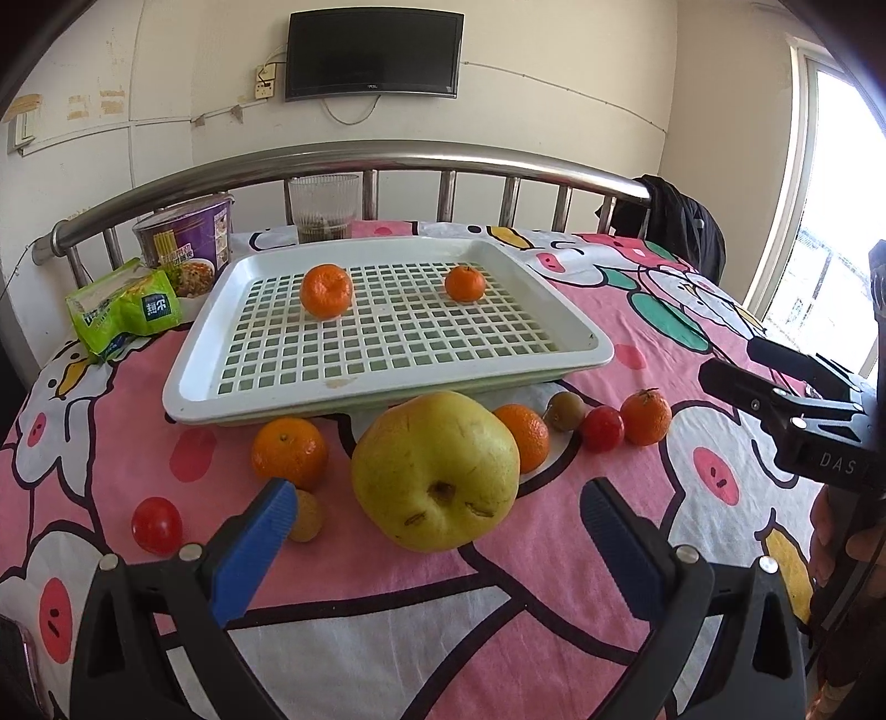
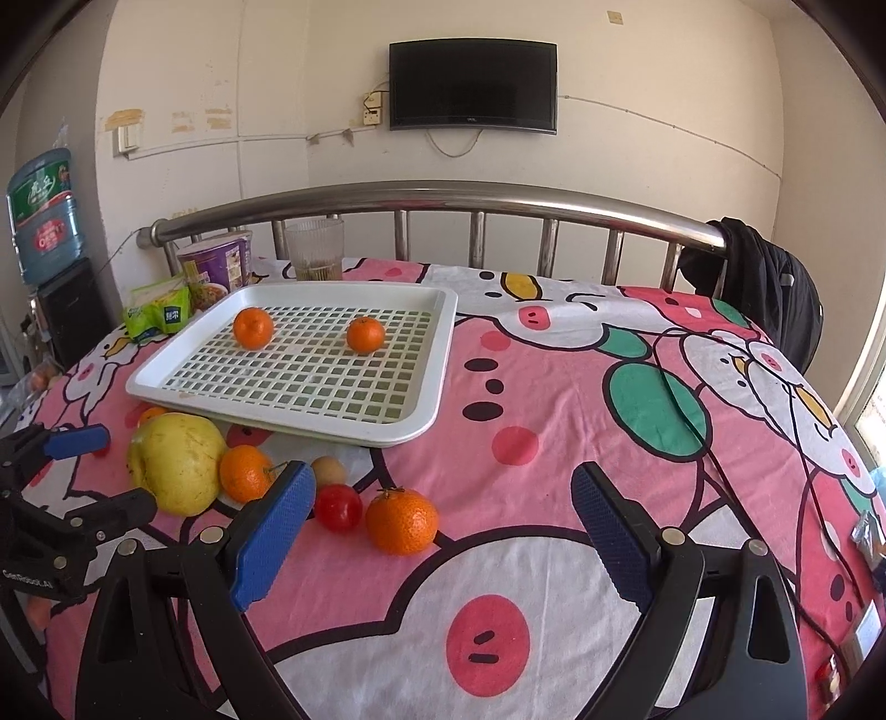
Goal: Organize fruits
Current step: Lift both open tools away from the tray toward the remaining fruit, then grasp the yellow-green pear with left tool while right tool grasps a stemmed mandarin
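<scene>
Left gripper (image 1: 434, 534): fingers spread, empty, lower frame, the pomelo (image 1: 436, 471) centred between them.
Right gripper (image 2: 443, 531): fingers spread, empty, a mandarin (image 2: 401, 520) just ahead.
Tray (image 1: 581, 327): two mandarins inside; front edge near the loose fruit.
Bed (image 2: 554, 387): bare cover right of tray.

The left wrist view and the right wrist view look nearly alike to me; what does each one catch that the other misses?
Only the left wrist view shows a red tomato at the near left, a small brown fruit by the left finger, and the bright window.

Only the right wrist view shows the water jug by the wall on the left.

Both show the white slotted tray holding two mandarins, the big yellow pomelo, the wall television, and both open grippers: left gripper, right gripper.
</scene>
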`<state>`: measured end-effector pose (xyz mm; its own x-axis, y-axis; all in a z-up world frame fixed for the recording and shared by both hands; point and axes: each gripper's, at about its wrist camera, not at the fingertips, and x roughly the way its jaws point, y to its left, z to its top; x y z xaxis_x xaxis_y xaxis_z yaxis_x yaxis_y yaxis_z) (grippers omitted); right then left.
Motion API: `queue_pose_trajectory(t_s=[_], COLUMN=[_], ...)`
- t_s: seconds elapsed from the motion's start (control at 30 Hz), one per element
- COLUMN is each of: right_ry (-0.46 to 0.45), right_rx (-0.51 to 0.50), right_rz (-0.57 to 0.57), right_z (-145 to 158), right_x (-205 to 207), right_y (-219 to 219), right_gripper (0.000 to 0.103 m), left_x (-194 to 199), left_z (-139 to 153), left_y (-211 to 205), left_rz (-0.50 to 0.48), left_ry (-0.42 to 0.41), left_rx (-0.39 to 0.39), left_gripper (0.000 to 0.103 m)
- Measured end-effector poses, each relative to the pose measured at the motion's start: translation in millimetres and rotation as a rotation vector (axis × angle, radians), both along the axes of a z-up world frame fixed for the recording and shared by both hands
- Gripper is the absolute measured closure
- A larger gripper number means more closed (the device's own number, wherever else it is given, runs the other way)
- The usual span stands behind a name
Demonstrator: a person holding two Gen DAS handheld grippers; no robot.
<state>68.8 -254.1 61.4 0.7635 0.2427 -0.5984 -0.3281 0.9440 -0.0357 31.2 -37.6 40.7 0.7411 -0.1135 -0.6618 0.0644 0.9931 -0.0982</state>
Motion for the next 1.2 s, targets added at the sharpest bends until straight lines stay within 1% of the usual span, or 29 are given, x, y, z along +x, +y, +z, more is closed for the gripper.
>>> queue_pose_trajectory(t_s=[0.13,0.2,0.27,0.37,0.47,0.53,0.57,0.63,0.7,0.73,0.9,1.1,1.2], right_ry=[0.074,0.111,0.144,0.181,0.203,0.213,0.217,0.231,0.234,0.235,0.201,0.178,0.165], right_rx=[0.003,0.004,0.003,0.008,0.011,0.016,0.017,0.025,0.023,0.022,-0.018,0.024,0.031], right_rz=[0.014,0.026,0.032,0.036,0.036,0.038,0.042,0.057,0.067,0.077,0.085,0.097,0.101], right_z=[-15,-22,-29,-36,-40,-42,-43,-44,-46,-46,-47,-42,-40], right_x=[8,12,16,22,27,29,30,31,31,30,22,15,13], right_y=[2,5,6,6,6,6,7,9,11,13,18,15,16], right_gripper=[0.011,0.015,0.024,0.033,0.041,0.043,0.048,0.054,0.059,0.065,0.066,0.067,0.067], left_x=[3,5,8,12,15,17,19,21,22,22,17,9,7], left_z=[-3,-4,-5,-7,-10,-13,-15,-18,-19,-19,-20,-20,-19], left_y=[2,3,3,4,4,3,2,1,1,2,3,10,11], left_rz=[0.005,0.009,0.013,0.018,0.016,0.007,0.003,-0.002,0.0,0.0,-0.003,0.002,0.006], left_ry=[0.002,0.001,0.002,0.006,0.016,0.03,0.036,0.045,0.045,0.045,0.043,0.05,0.054], left_rx=[-0.015,-0.021,-0.027,-0.034,-0.039,-0.039,-0.037,-0.034,-0.032,-0.036,-0.043,-0.092,-0.1], left_gripper=[0.0,0.0,0.0,0.002,0.01,0.014,0.017,0.024,0.026,0.026,0.026,0.027,0.027])
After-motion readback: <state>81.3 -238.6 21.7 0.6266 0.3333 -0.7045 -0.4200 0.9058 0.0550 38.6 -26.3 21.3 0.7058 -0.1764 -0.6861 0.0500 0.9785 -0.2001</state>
